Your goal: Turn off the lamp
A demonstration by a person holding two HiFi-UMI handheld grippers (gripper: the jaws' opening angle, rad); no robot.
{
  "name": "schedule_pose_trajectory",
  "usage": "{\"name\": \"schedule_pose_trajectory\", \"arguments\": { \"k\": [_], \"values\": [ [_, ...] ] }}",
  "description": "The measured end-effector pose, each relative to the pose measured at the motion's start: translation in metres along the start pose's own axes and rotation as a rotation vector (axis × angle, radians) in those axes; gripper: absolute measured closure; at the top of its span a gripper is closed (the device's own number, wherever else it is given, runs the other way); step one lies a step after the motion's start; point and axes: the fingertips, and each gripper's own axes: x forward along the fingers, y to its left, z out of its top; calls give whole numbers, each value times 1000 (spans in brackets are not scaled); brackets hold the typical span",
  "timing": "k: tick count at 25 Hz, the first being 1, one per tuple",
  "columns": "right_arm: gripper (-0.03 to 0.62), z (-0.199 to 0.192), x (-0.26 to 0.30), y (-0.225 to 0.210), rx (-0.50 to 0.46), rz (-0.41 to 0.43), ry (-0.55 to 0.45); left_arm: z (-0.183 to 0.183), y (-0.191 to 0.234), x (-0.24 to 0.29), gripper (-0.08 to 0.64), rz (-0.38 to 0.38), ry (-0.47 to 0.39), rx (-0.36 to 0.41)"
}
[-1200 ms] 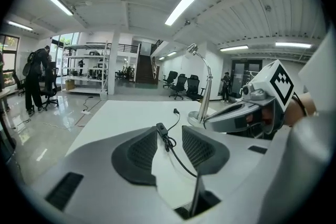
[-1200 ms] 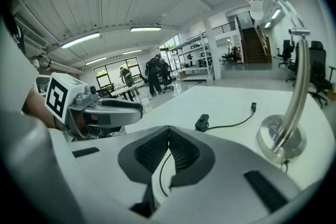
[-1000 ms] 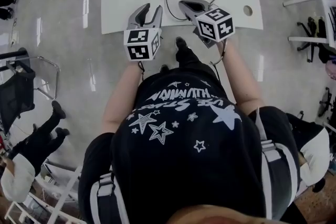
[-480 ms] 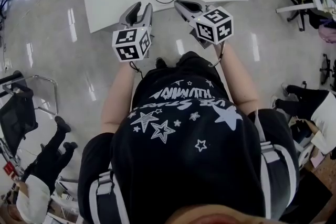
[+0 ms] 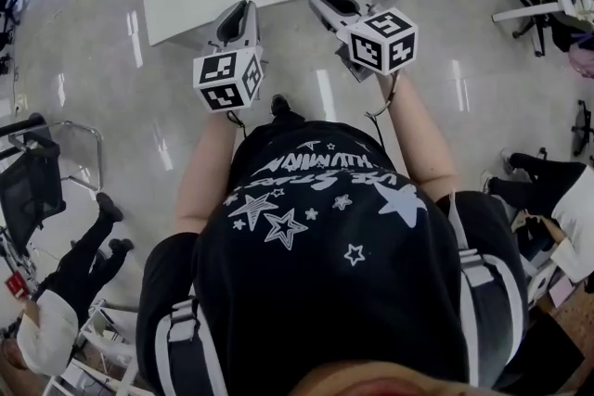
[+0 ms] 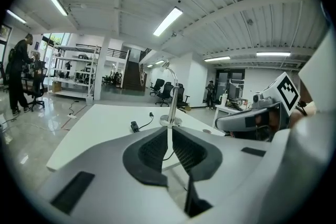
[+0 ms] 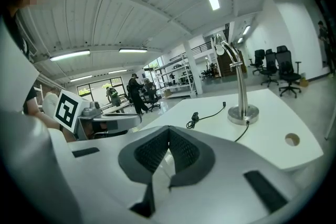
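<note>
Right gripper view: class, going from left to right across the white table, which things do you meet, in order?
inline switch → lamp base → round cable hole

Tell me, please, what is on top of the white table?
A silver lamp on a round base, its black cord with an inline switch. The table's near part is covered by the right gripper's body.
</note>
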Motion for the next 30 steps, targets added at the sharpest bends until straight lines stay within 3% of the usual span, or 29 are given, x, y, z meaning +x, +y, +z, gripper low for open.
{"name": "schedule_pose_trajectory", "arguments": {
  "k": [4, 14, 21, 30],
  "values": [
    [588, -3, -19, 5, -10, 12, -9, -2, -20, -13, 549, 18, -10, 15],
    [588, -20, -76, 26, -61, 24, -24, -16, -78, -49, 551, 15, -33, 8],
    [588, -27, -106, 48, -89, 24, -68, -3, -109, -82, 551, 10, -79, 87],
    [588, -40, -133, 61, -98, 28, -88, -13, -134, -108, 551, 20, -91, 91]
  ]
}}
